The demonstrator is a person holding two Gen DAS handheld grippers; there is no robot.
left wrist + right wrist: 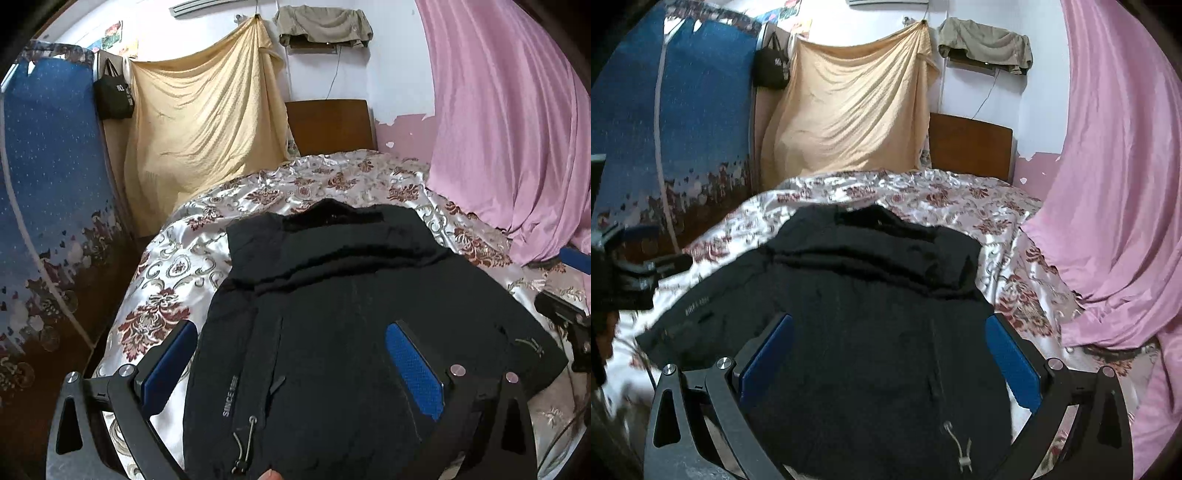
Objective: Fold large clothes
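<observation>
A large black jacket (332, 295) lies spread on the floral bedspread (177, 266), collar toward the headboard, its sleeves folded in over the body. White lettering and a drawstring toggle show near its hem. My left gripper (291, 365) hovers open over the jacket's near left part, blue pads (413, 369) wide apart and nothing between them. My right gripper (890, 358) is open too, above the near right part of the jacket (871, 295). Each gripper shows at the edge of the other's view: the right gripper (565, 321) and the left gripper (628, 273).
A pink curtain (498, 129) drapes onto the bed's right side. A yellow cloth (207, 122) and a black bag (112, 96) hang on the back wall beside a wooden headboard (328, 125). A blue floral fabric wardrobe (48, 184) stands left. A fingertip (269, 474) shows at the bottom.
</observation>
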